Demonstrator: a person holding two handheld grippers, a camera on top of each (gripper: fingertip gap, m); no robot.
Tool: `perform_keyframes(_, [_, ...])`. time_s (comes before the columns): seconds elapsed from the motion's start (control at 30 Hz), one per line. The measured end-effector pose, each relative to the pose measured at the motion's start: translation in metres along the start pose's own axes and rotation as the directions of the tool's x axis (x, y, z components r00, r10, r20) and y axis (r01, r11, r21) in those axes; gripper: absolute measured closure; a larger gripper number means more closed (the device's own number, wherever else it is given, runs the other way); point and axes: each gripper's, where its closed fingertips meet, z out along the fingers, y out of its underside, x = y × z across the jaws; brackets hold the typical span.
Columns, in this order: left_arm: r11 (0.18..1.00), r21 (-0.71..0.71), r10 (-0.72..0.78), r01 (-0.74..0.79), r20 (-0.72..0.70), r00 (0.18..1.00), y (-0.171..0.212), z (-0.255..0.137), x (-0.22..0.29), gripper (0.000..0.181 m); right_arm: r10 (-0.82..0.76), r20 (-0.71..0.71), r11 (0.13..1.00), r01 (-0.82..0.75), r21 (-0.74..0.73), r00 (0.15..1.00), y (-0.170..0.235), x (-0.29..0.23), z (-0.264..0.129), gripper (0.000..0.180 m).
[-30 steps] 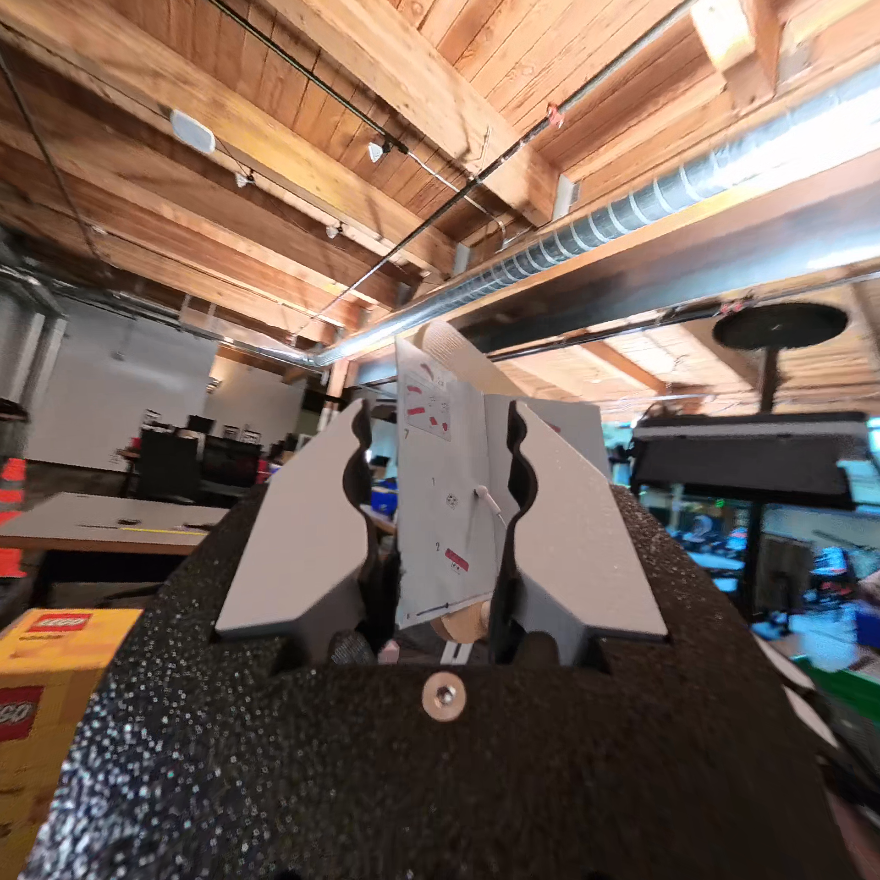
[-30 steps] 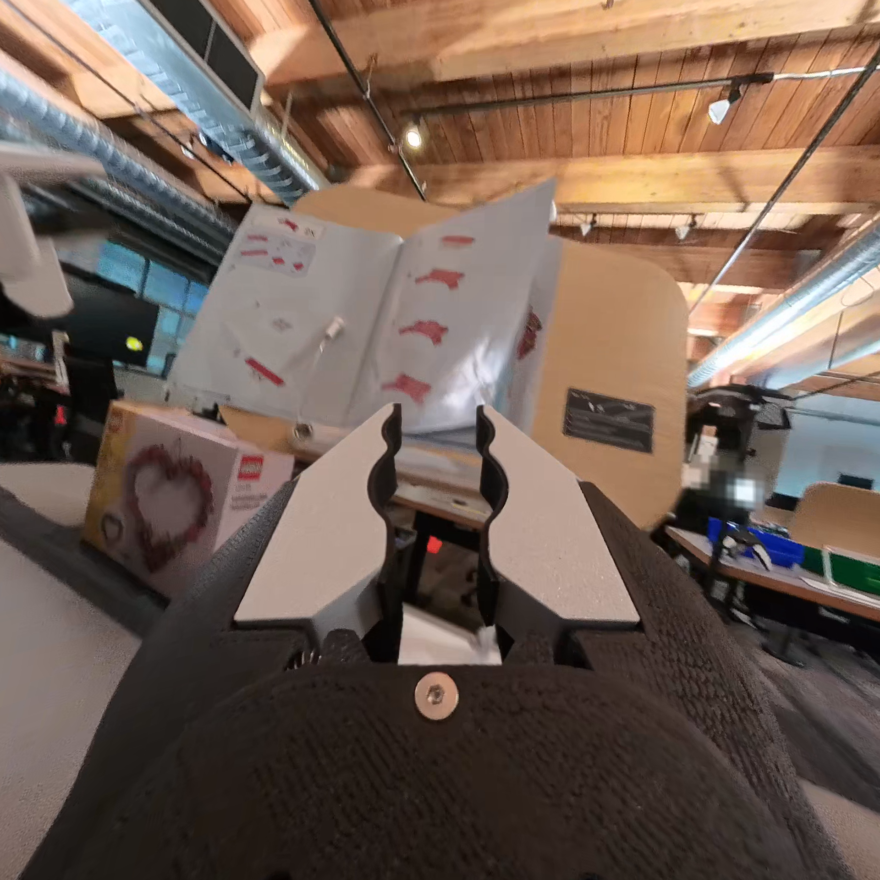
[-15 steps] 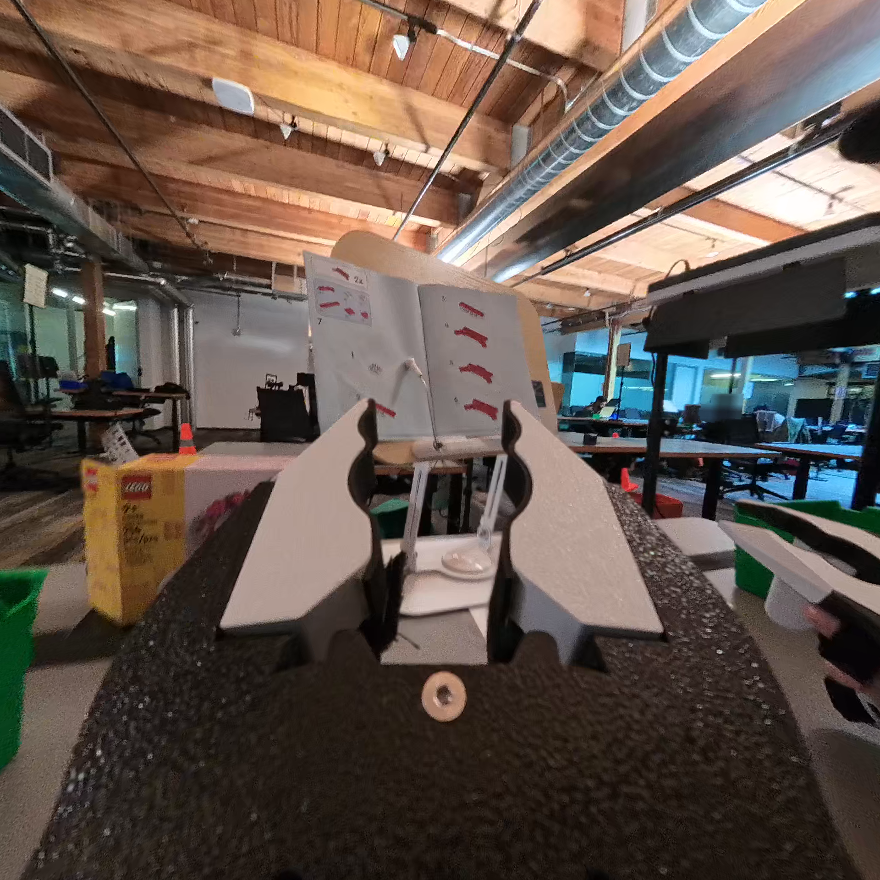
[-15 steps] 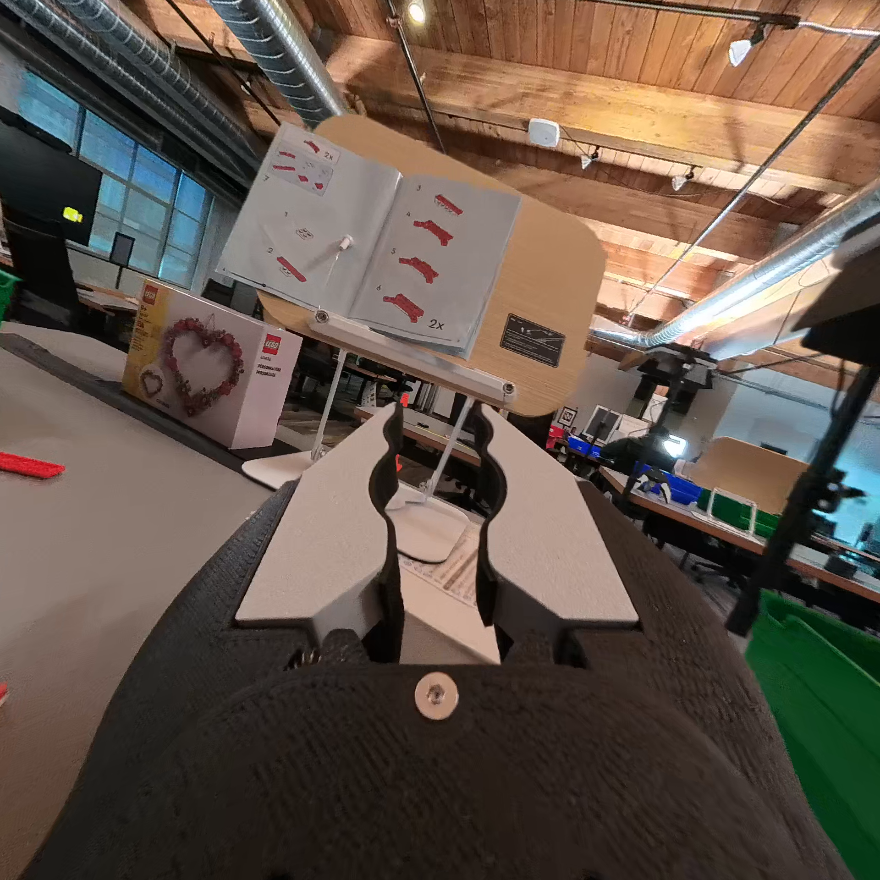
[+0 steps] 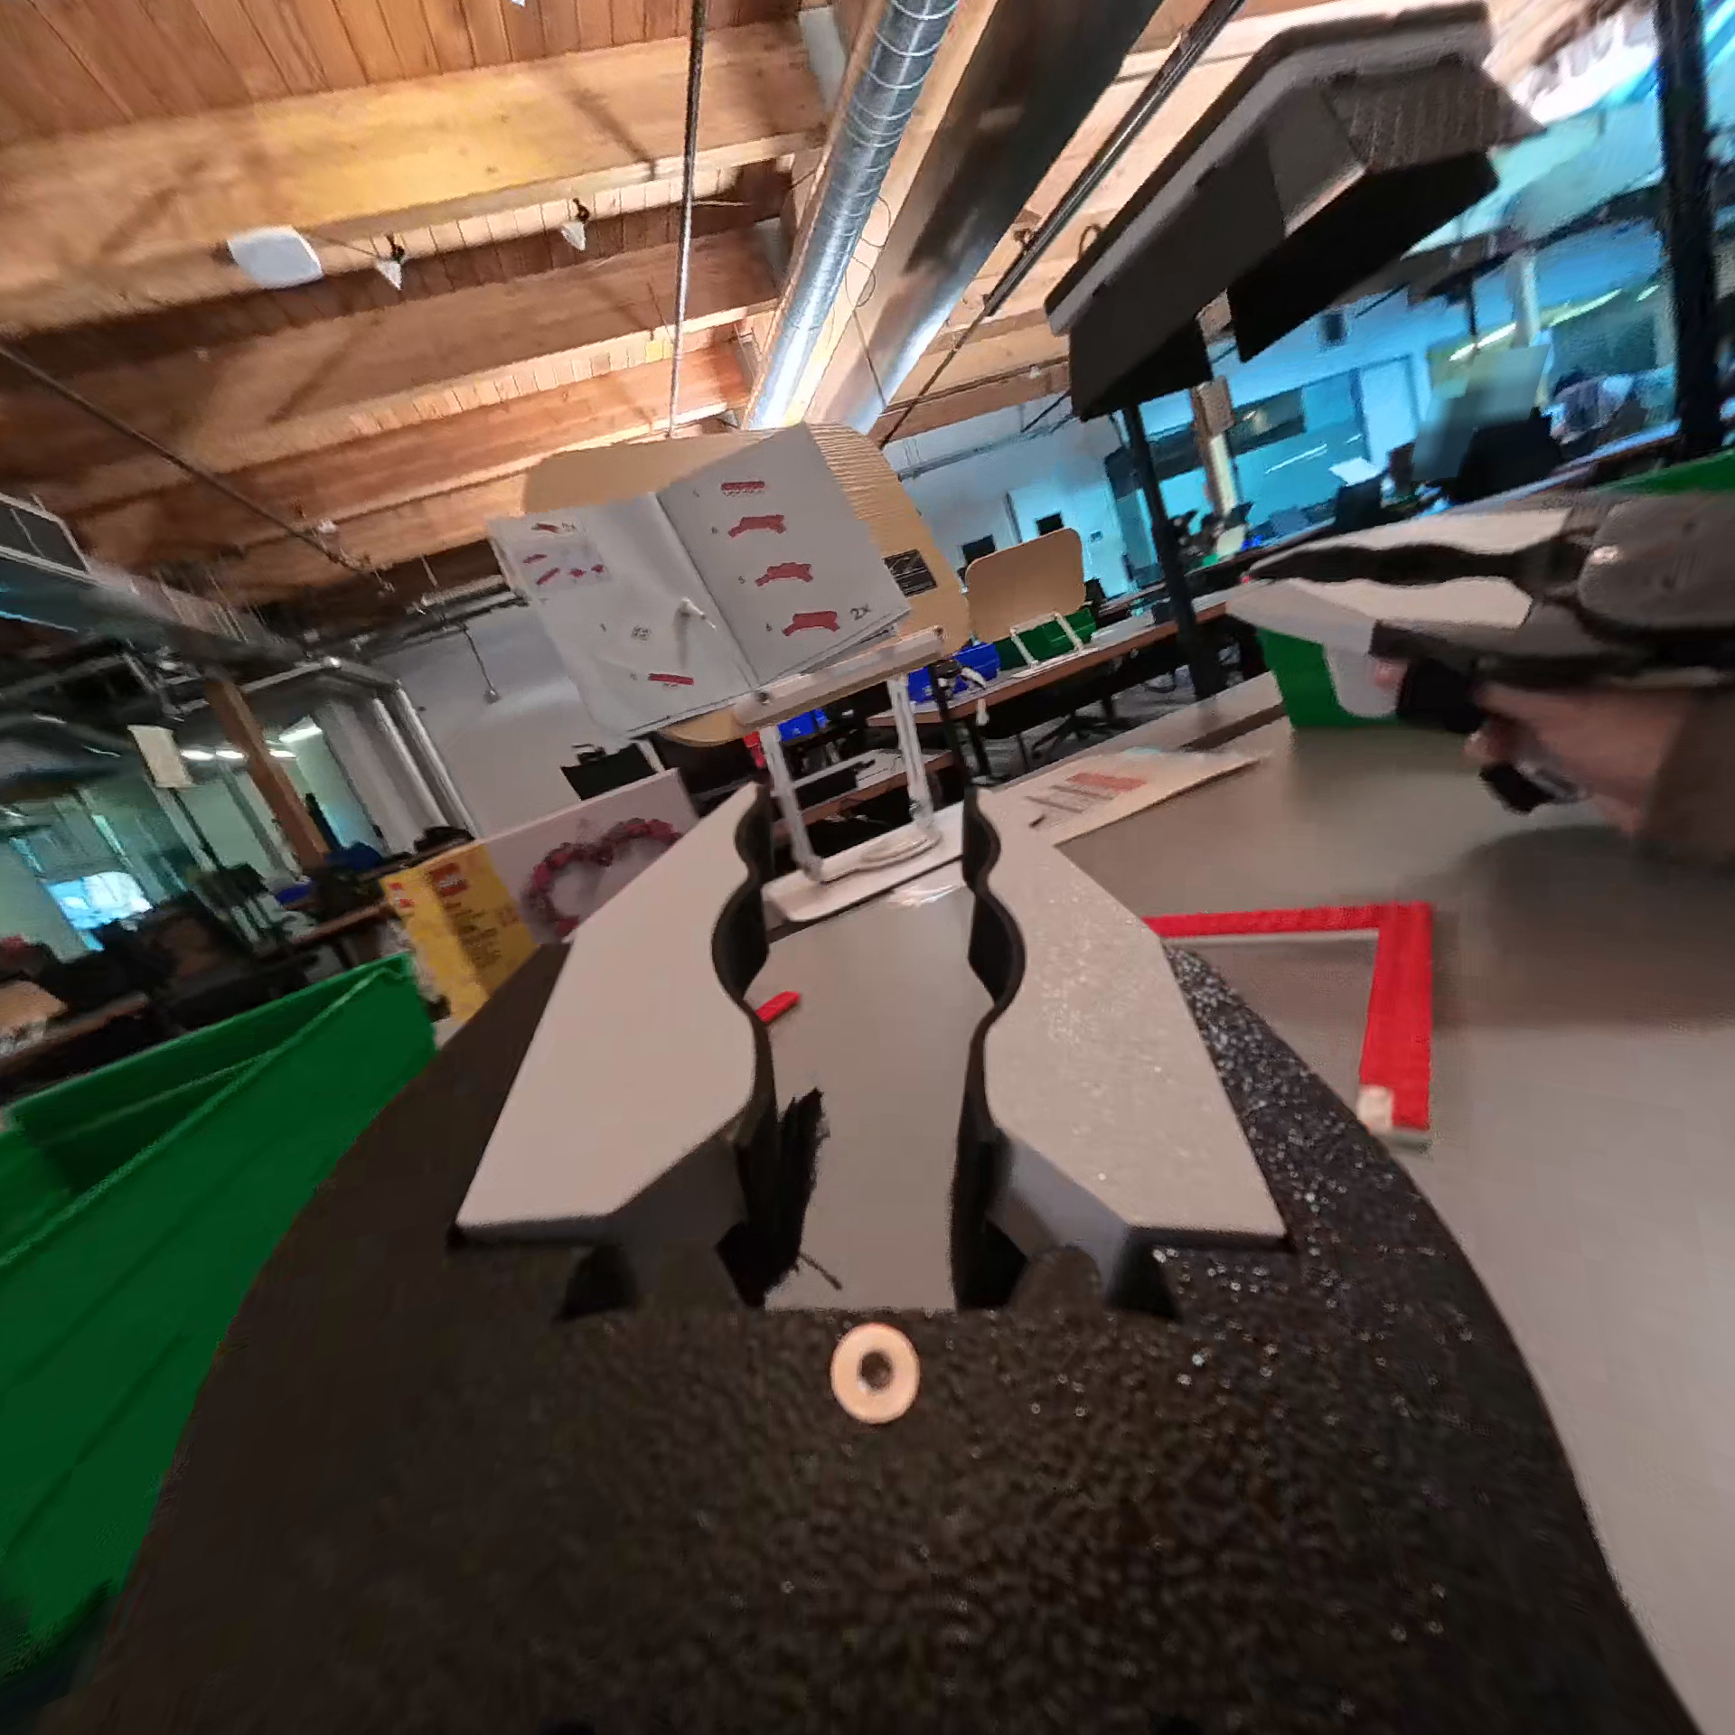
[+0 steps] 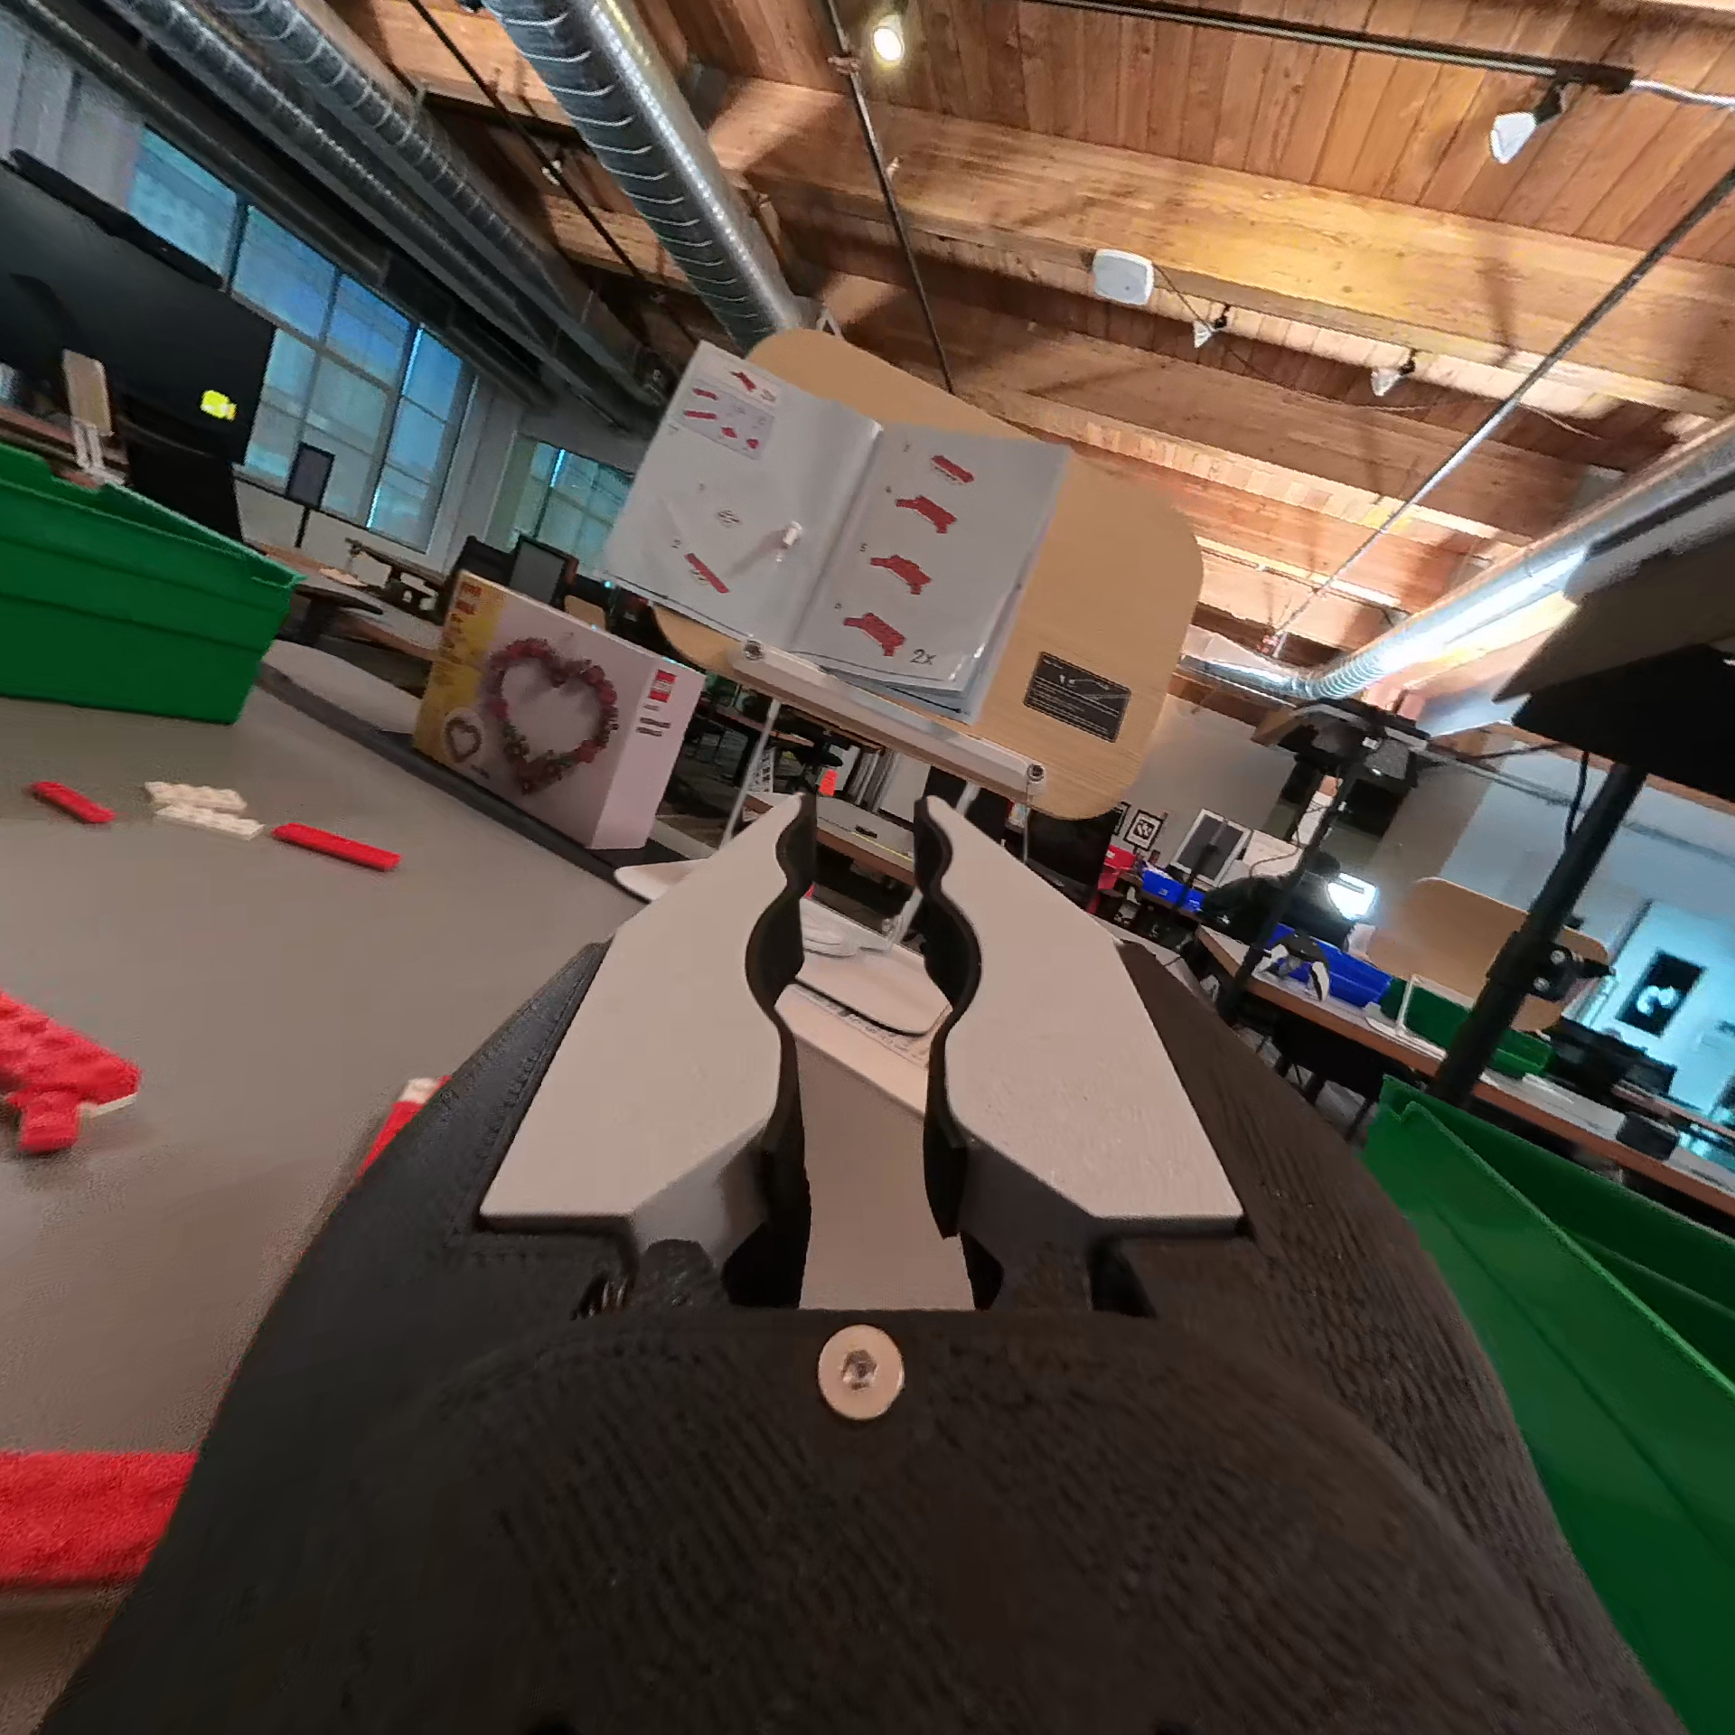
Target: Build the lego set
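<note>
Above the grey surface (image 5: 1549,1220) both claws are held empty. The left claw (image 5: 856,826) is parted widely, with nothing between its jaws; the right claw (image 6: 859,817) is parted more narrowly and likewise grips nothing.

Toward the far edge of the surface an open manual (image 6: 826,526) is propped on a stand (image 6: 1098,620), with the set's box (image 6: 563,713) beside it. Loose pieces are scattered on the surface: two red plates (image 6: 336,845) and some white plates (image 6: 202,807) lie nearer the far edge, a red frame (image 5: 1389,995) lies closer in, and a toothed red piece (image 6: 52,1061) sits near it. Green bins (image 6: 122,601) stand at both side edges.

Little appears assembled yet. The plates are thin and lie flat, so a pinch from above is likely to slip or skid them away. The frame could be knocked out of place by a careless sweep of either claw. Both views are blurred, so finer detail cannot be told.
</note>
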Motion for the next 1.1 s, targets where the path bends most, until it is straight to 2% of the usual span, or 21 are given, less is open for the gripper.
perform_keyframes(0.1, [1.000, -0.029, -0.004, 0.006, 0.052, 0.999, 0.006, -0.018, -0.020, 0.145, -0.018, 0.023, 1.000, 0.018, -0.006, 1.000, -0.005, -0.010, -0.008, 0.162])
perform_keyframes(0.27, [0.988, -0.020, -0.151, 0.154, 0.110, 0.982, 0.012, -0.031, -0.048, 0.146, -0.027, 0.024, 0.999, 0.028, -0.018, 0.999, -0.009, -0.015, -0.017, 0.164])
perform_keyframes(0.57, [0.981, -0.030, -0.189, 0.191, 0.045, 0.981, 0.013, -0.025, -0.039, 0.148, -0.036, -0.001, 0.998, 0.036, -0.050, 0.999, -0.006, -0.011, -0.022, 0.165])
perform_keyframes(0.67, [0.988, -0.039, -0.151, 0.152, 0.032, 0.988, 0.001, -0.025, -0.043, 0.148, -0.045, -0.008, 0.997, 0.044, -0.070, 0.999, -0.002, -0.010, -0.022, 0.165])
perform_keyframes(0.8, [0.990, -0.029, -0.137, 0.139, 0.052, 0.989, -0.053, -0.022, -0.092, 0.150, -0.067, -0.018, 0.994, 0.065, -0.091, 0.998, 0.001, -0.008, -0.022, 0.166])
perform_keyframes(0.87, [0.988, -0.093, -0.118, 0.127, 0.096, 0.988, -0.070, -0.018, -0.136, 0.150, -0.065, -0.024, 0.993, 0.063, -0.098, 0.998, 0.003, -0.007, -0.021, 0.166])
perform_keyframes(0.97, [0.954, -0.266, -0.112, 0.139, 0.117, 0.987, -0.063, -0.009, -0.198, 0.148, -0.060, -0.032, 0.992, 0.056, -0.115, 0.998, 0.007, -0.005, -0.020, 0.166])
perform_keyframes(1.03, [0.882, -0.438, -0.132, 0.175, 0.128, 0.983, -0.038, -0.003, -0.236, 0.145, -0.056, -0.036, 0.991, 0.052, -0.123, 0.998, 0.008, -0.003, -0.019, 0.166])
perform_keyframes(1.1, [0.770, -0.603, -0.162, 0.209, 0.131, 0.978, -0.005, 0.003, -0.267, 0.147, -0.056, -0.040, 0.991, 0.050, -0.128, 0.998, 0.010, -0.002, -0.019, 0.167])
